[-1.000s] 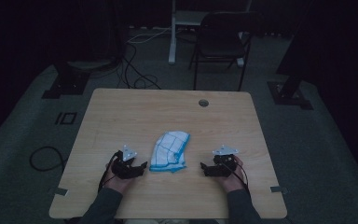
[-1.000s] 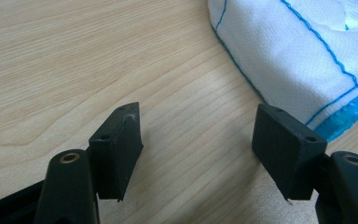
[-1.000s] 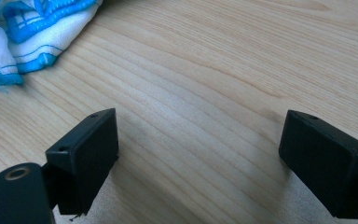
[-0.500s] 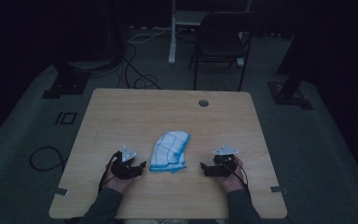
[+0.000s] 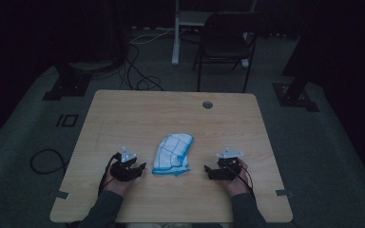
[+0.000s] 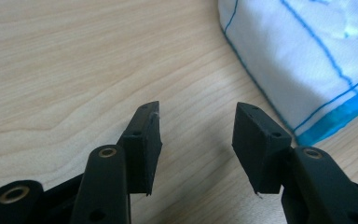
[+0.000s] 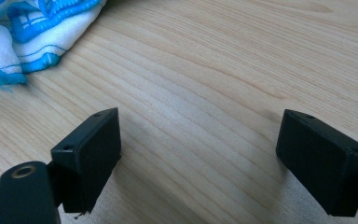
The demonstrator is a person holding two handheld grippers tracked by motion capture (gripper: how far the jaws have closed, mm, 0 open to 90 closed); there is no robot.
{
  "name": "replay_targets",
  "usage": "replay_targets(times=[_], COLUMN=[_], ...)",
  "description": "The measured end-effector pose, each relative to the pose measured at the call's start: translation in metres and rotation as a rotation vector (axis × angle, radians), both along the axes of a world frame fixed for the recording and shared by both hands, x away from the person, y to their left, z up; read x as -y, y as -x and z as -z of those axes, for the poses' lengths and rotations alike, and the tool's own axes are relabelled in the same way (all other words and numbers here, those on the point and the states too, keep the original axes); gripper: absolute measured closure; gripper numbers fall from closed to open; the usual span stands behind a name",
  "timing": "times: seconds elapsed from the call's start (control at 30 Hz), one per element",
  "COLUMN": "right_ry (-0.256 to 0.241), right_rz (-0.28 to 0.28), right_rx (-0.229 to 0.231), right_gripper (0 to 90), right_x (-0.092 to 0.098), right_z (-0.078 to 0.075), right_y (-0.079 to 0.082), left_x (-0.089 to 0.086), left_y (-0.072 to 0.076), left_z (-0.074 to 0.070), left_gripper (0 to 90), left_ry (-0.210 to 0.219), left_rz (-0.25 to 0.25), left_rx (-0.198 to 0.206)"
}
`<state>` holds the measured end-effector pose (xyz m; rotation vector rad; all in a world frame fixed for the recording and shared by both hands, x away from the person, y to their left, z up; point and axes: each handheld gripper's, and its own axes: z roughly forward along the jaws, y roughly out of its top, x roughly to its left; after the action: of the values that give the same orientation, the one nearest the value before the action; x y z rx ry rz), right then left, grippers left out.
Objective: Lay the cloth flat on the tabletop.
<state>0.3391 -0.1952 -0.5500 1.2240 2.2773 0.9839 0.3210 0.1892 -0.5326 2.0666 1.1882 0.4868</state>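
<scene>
A folded white cloth with blue lines and a blue hem point(image 5: 173, 154) lies near the front middle of the wooden table point(image 5: 171, 114). My left gripper point(image 5: 141, 167) rests on the table just left of the cloth, open and empty; in the left gripper view point(image 6: 198, 126) the cloth point(image 6: 307, 51) fills the upper right. My right gripper point(image 5: 208, 170) rests to the right of the cloth, wide open and empty; in the right gripper view point(image 7: 198, 140) a crumpled part of the cloth point(image 7: 32, 28) lies at the upper left. Neither gripper touches the cloth.
A round cable hole point(image 5: 207, 104) sits near the table's far edge. Behind the table stand a dark chair point(image 5: 225, 45) and a white stand point(image 5: 180, 23). Cables point(image 5: 138, 57) trail on the floor, and dark stand bases sit at both sides.
</scene>
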Motion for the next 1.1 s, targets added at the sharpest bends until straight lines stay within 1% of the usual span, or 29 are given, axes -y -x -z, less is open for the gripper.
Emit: replay_targets(times=[0.1, 0.3, 0.4, 0.53, 0.7, 1.1], right_ry=[0.000, 0.000, 0.000, 0.000, 0.000, 0.000], right_rz=[0.000, -0.001, -0.001, -0.001, 0.000, -0.001], right_rx=[0.000, -0.001, -0.001, -0.001, 0.000, -0.001], right_gripper=[13.9, 13.9, 13.9, 13.9, 13.9, 13.9], right_x=[0.000, 0.000, 0.000, 0.000, 0.000, 0.000], right_z=[0.000, 0.000, 0.000, 0.000, 0.000, 0.000], right_y=[0.000, 0.000, 0.000, 0.000, 0.000, 0.000], left_x=[0.000, 0.007, 0.009, 0.014, 0.023, 0.049], left_y=[0.001, 0.004, 0.005, 0.005, 0.006, 0.004], left_z=[-0.006, -0.017, -0.020, -0.025, -0.032, -0.041], left_gripper=[52.0, 53.5, 57.1, 58.1, 58.3, 56.9], left_ry=[0.019, 0.020, 0.030, 0.040, 0.032, 0.038], left_rz=[0.008, 0.054, 0.068, 0.087, 0.119, 0.185], left_rx=[0.000, 0.011, 0.014, 0.021, 0.041, 0.060])
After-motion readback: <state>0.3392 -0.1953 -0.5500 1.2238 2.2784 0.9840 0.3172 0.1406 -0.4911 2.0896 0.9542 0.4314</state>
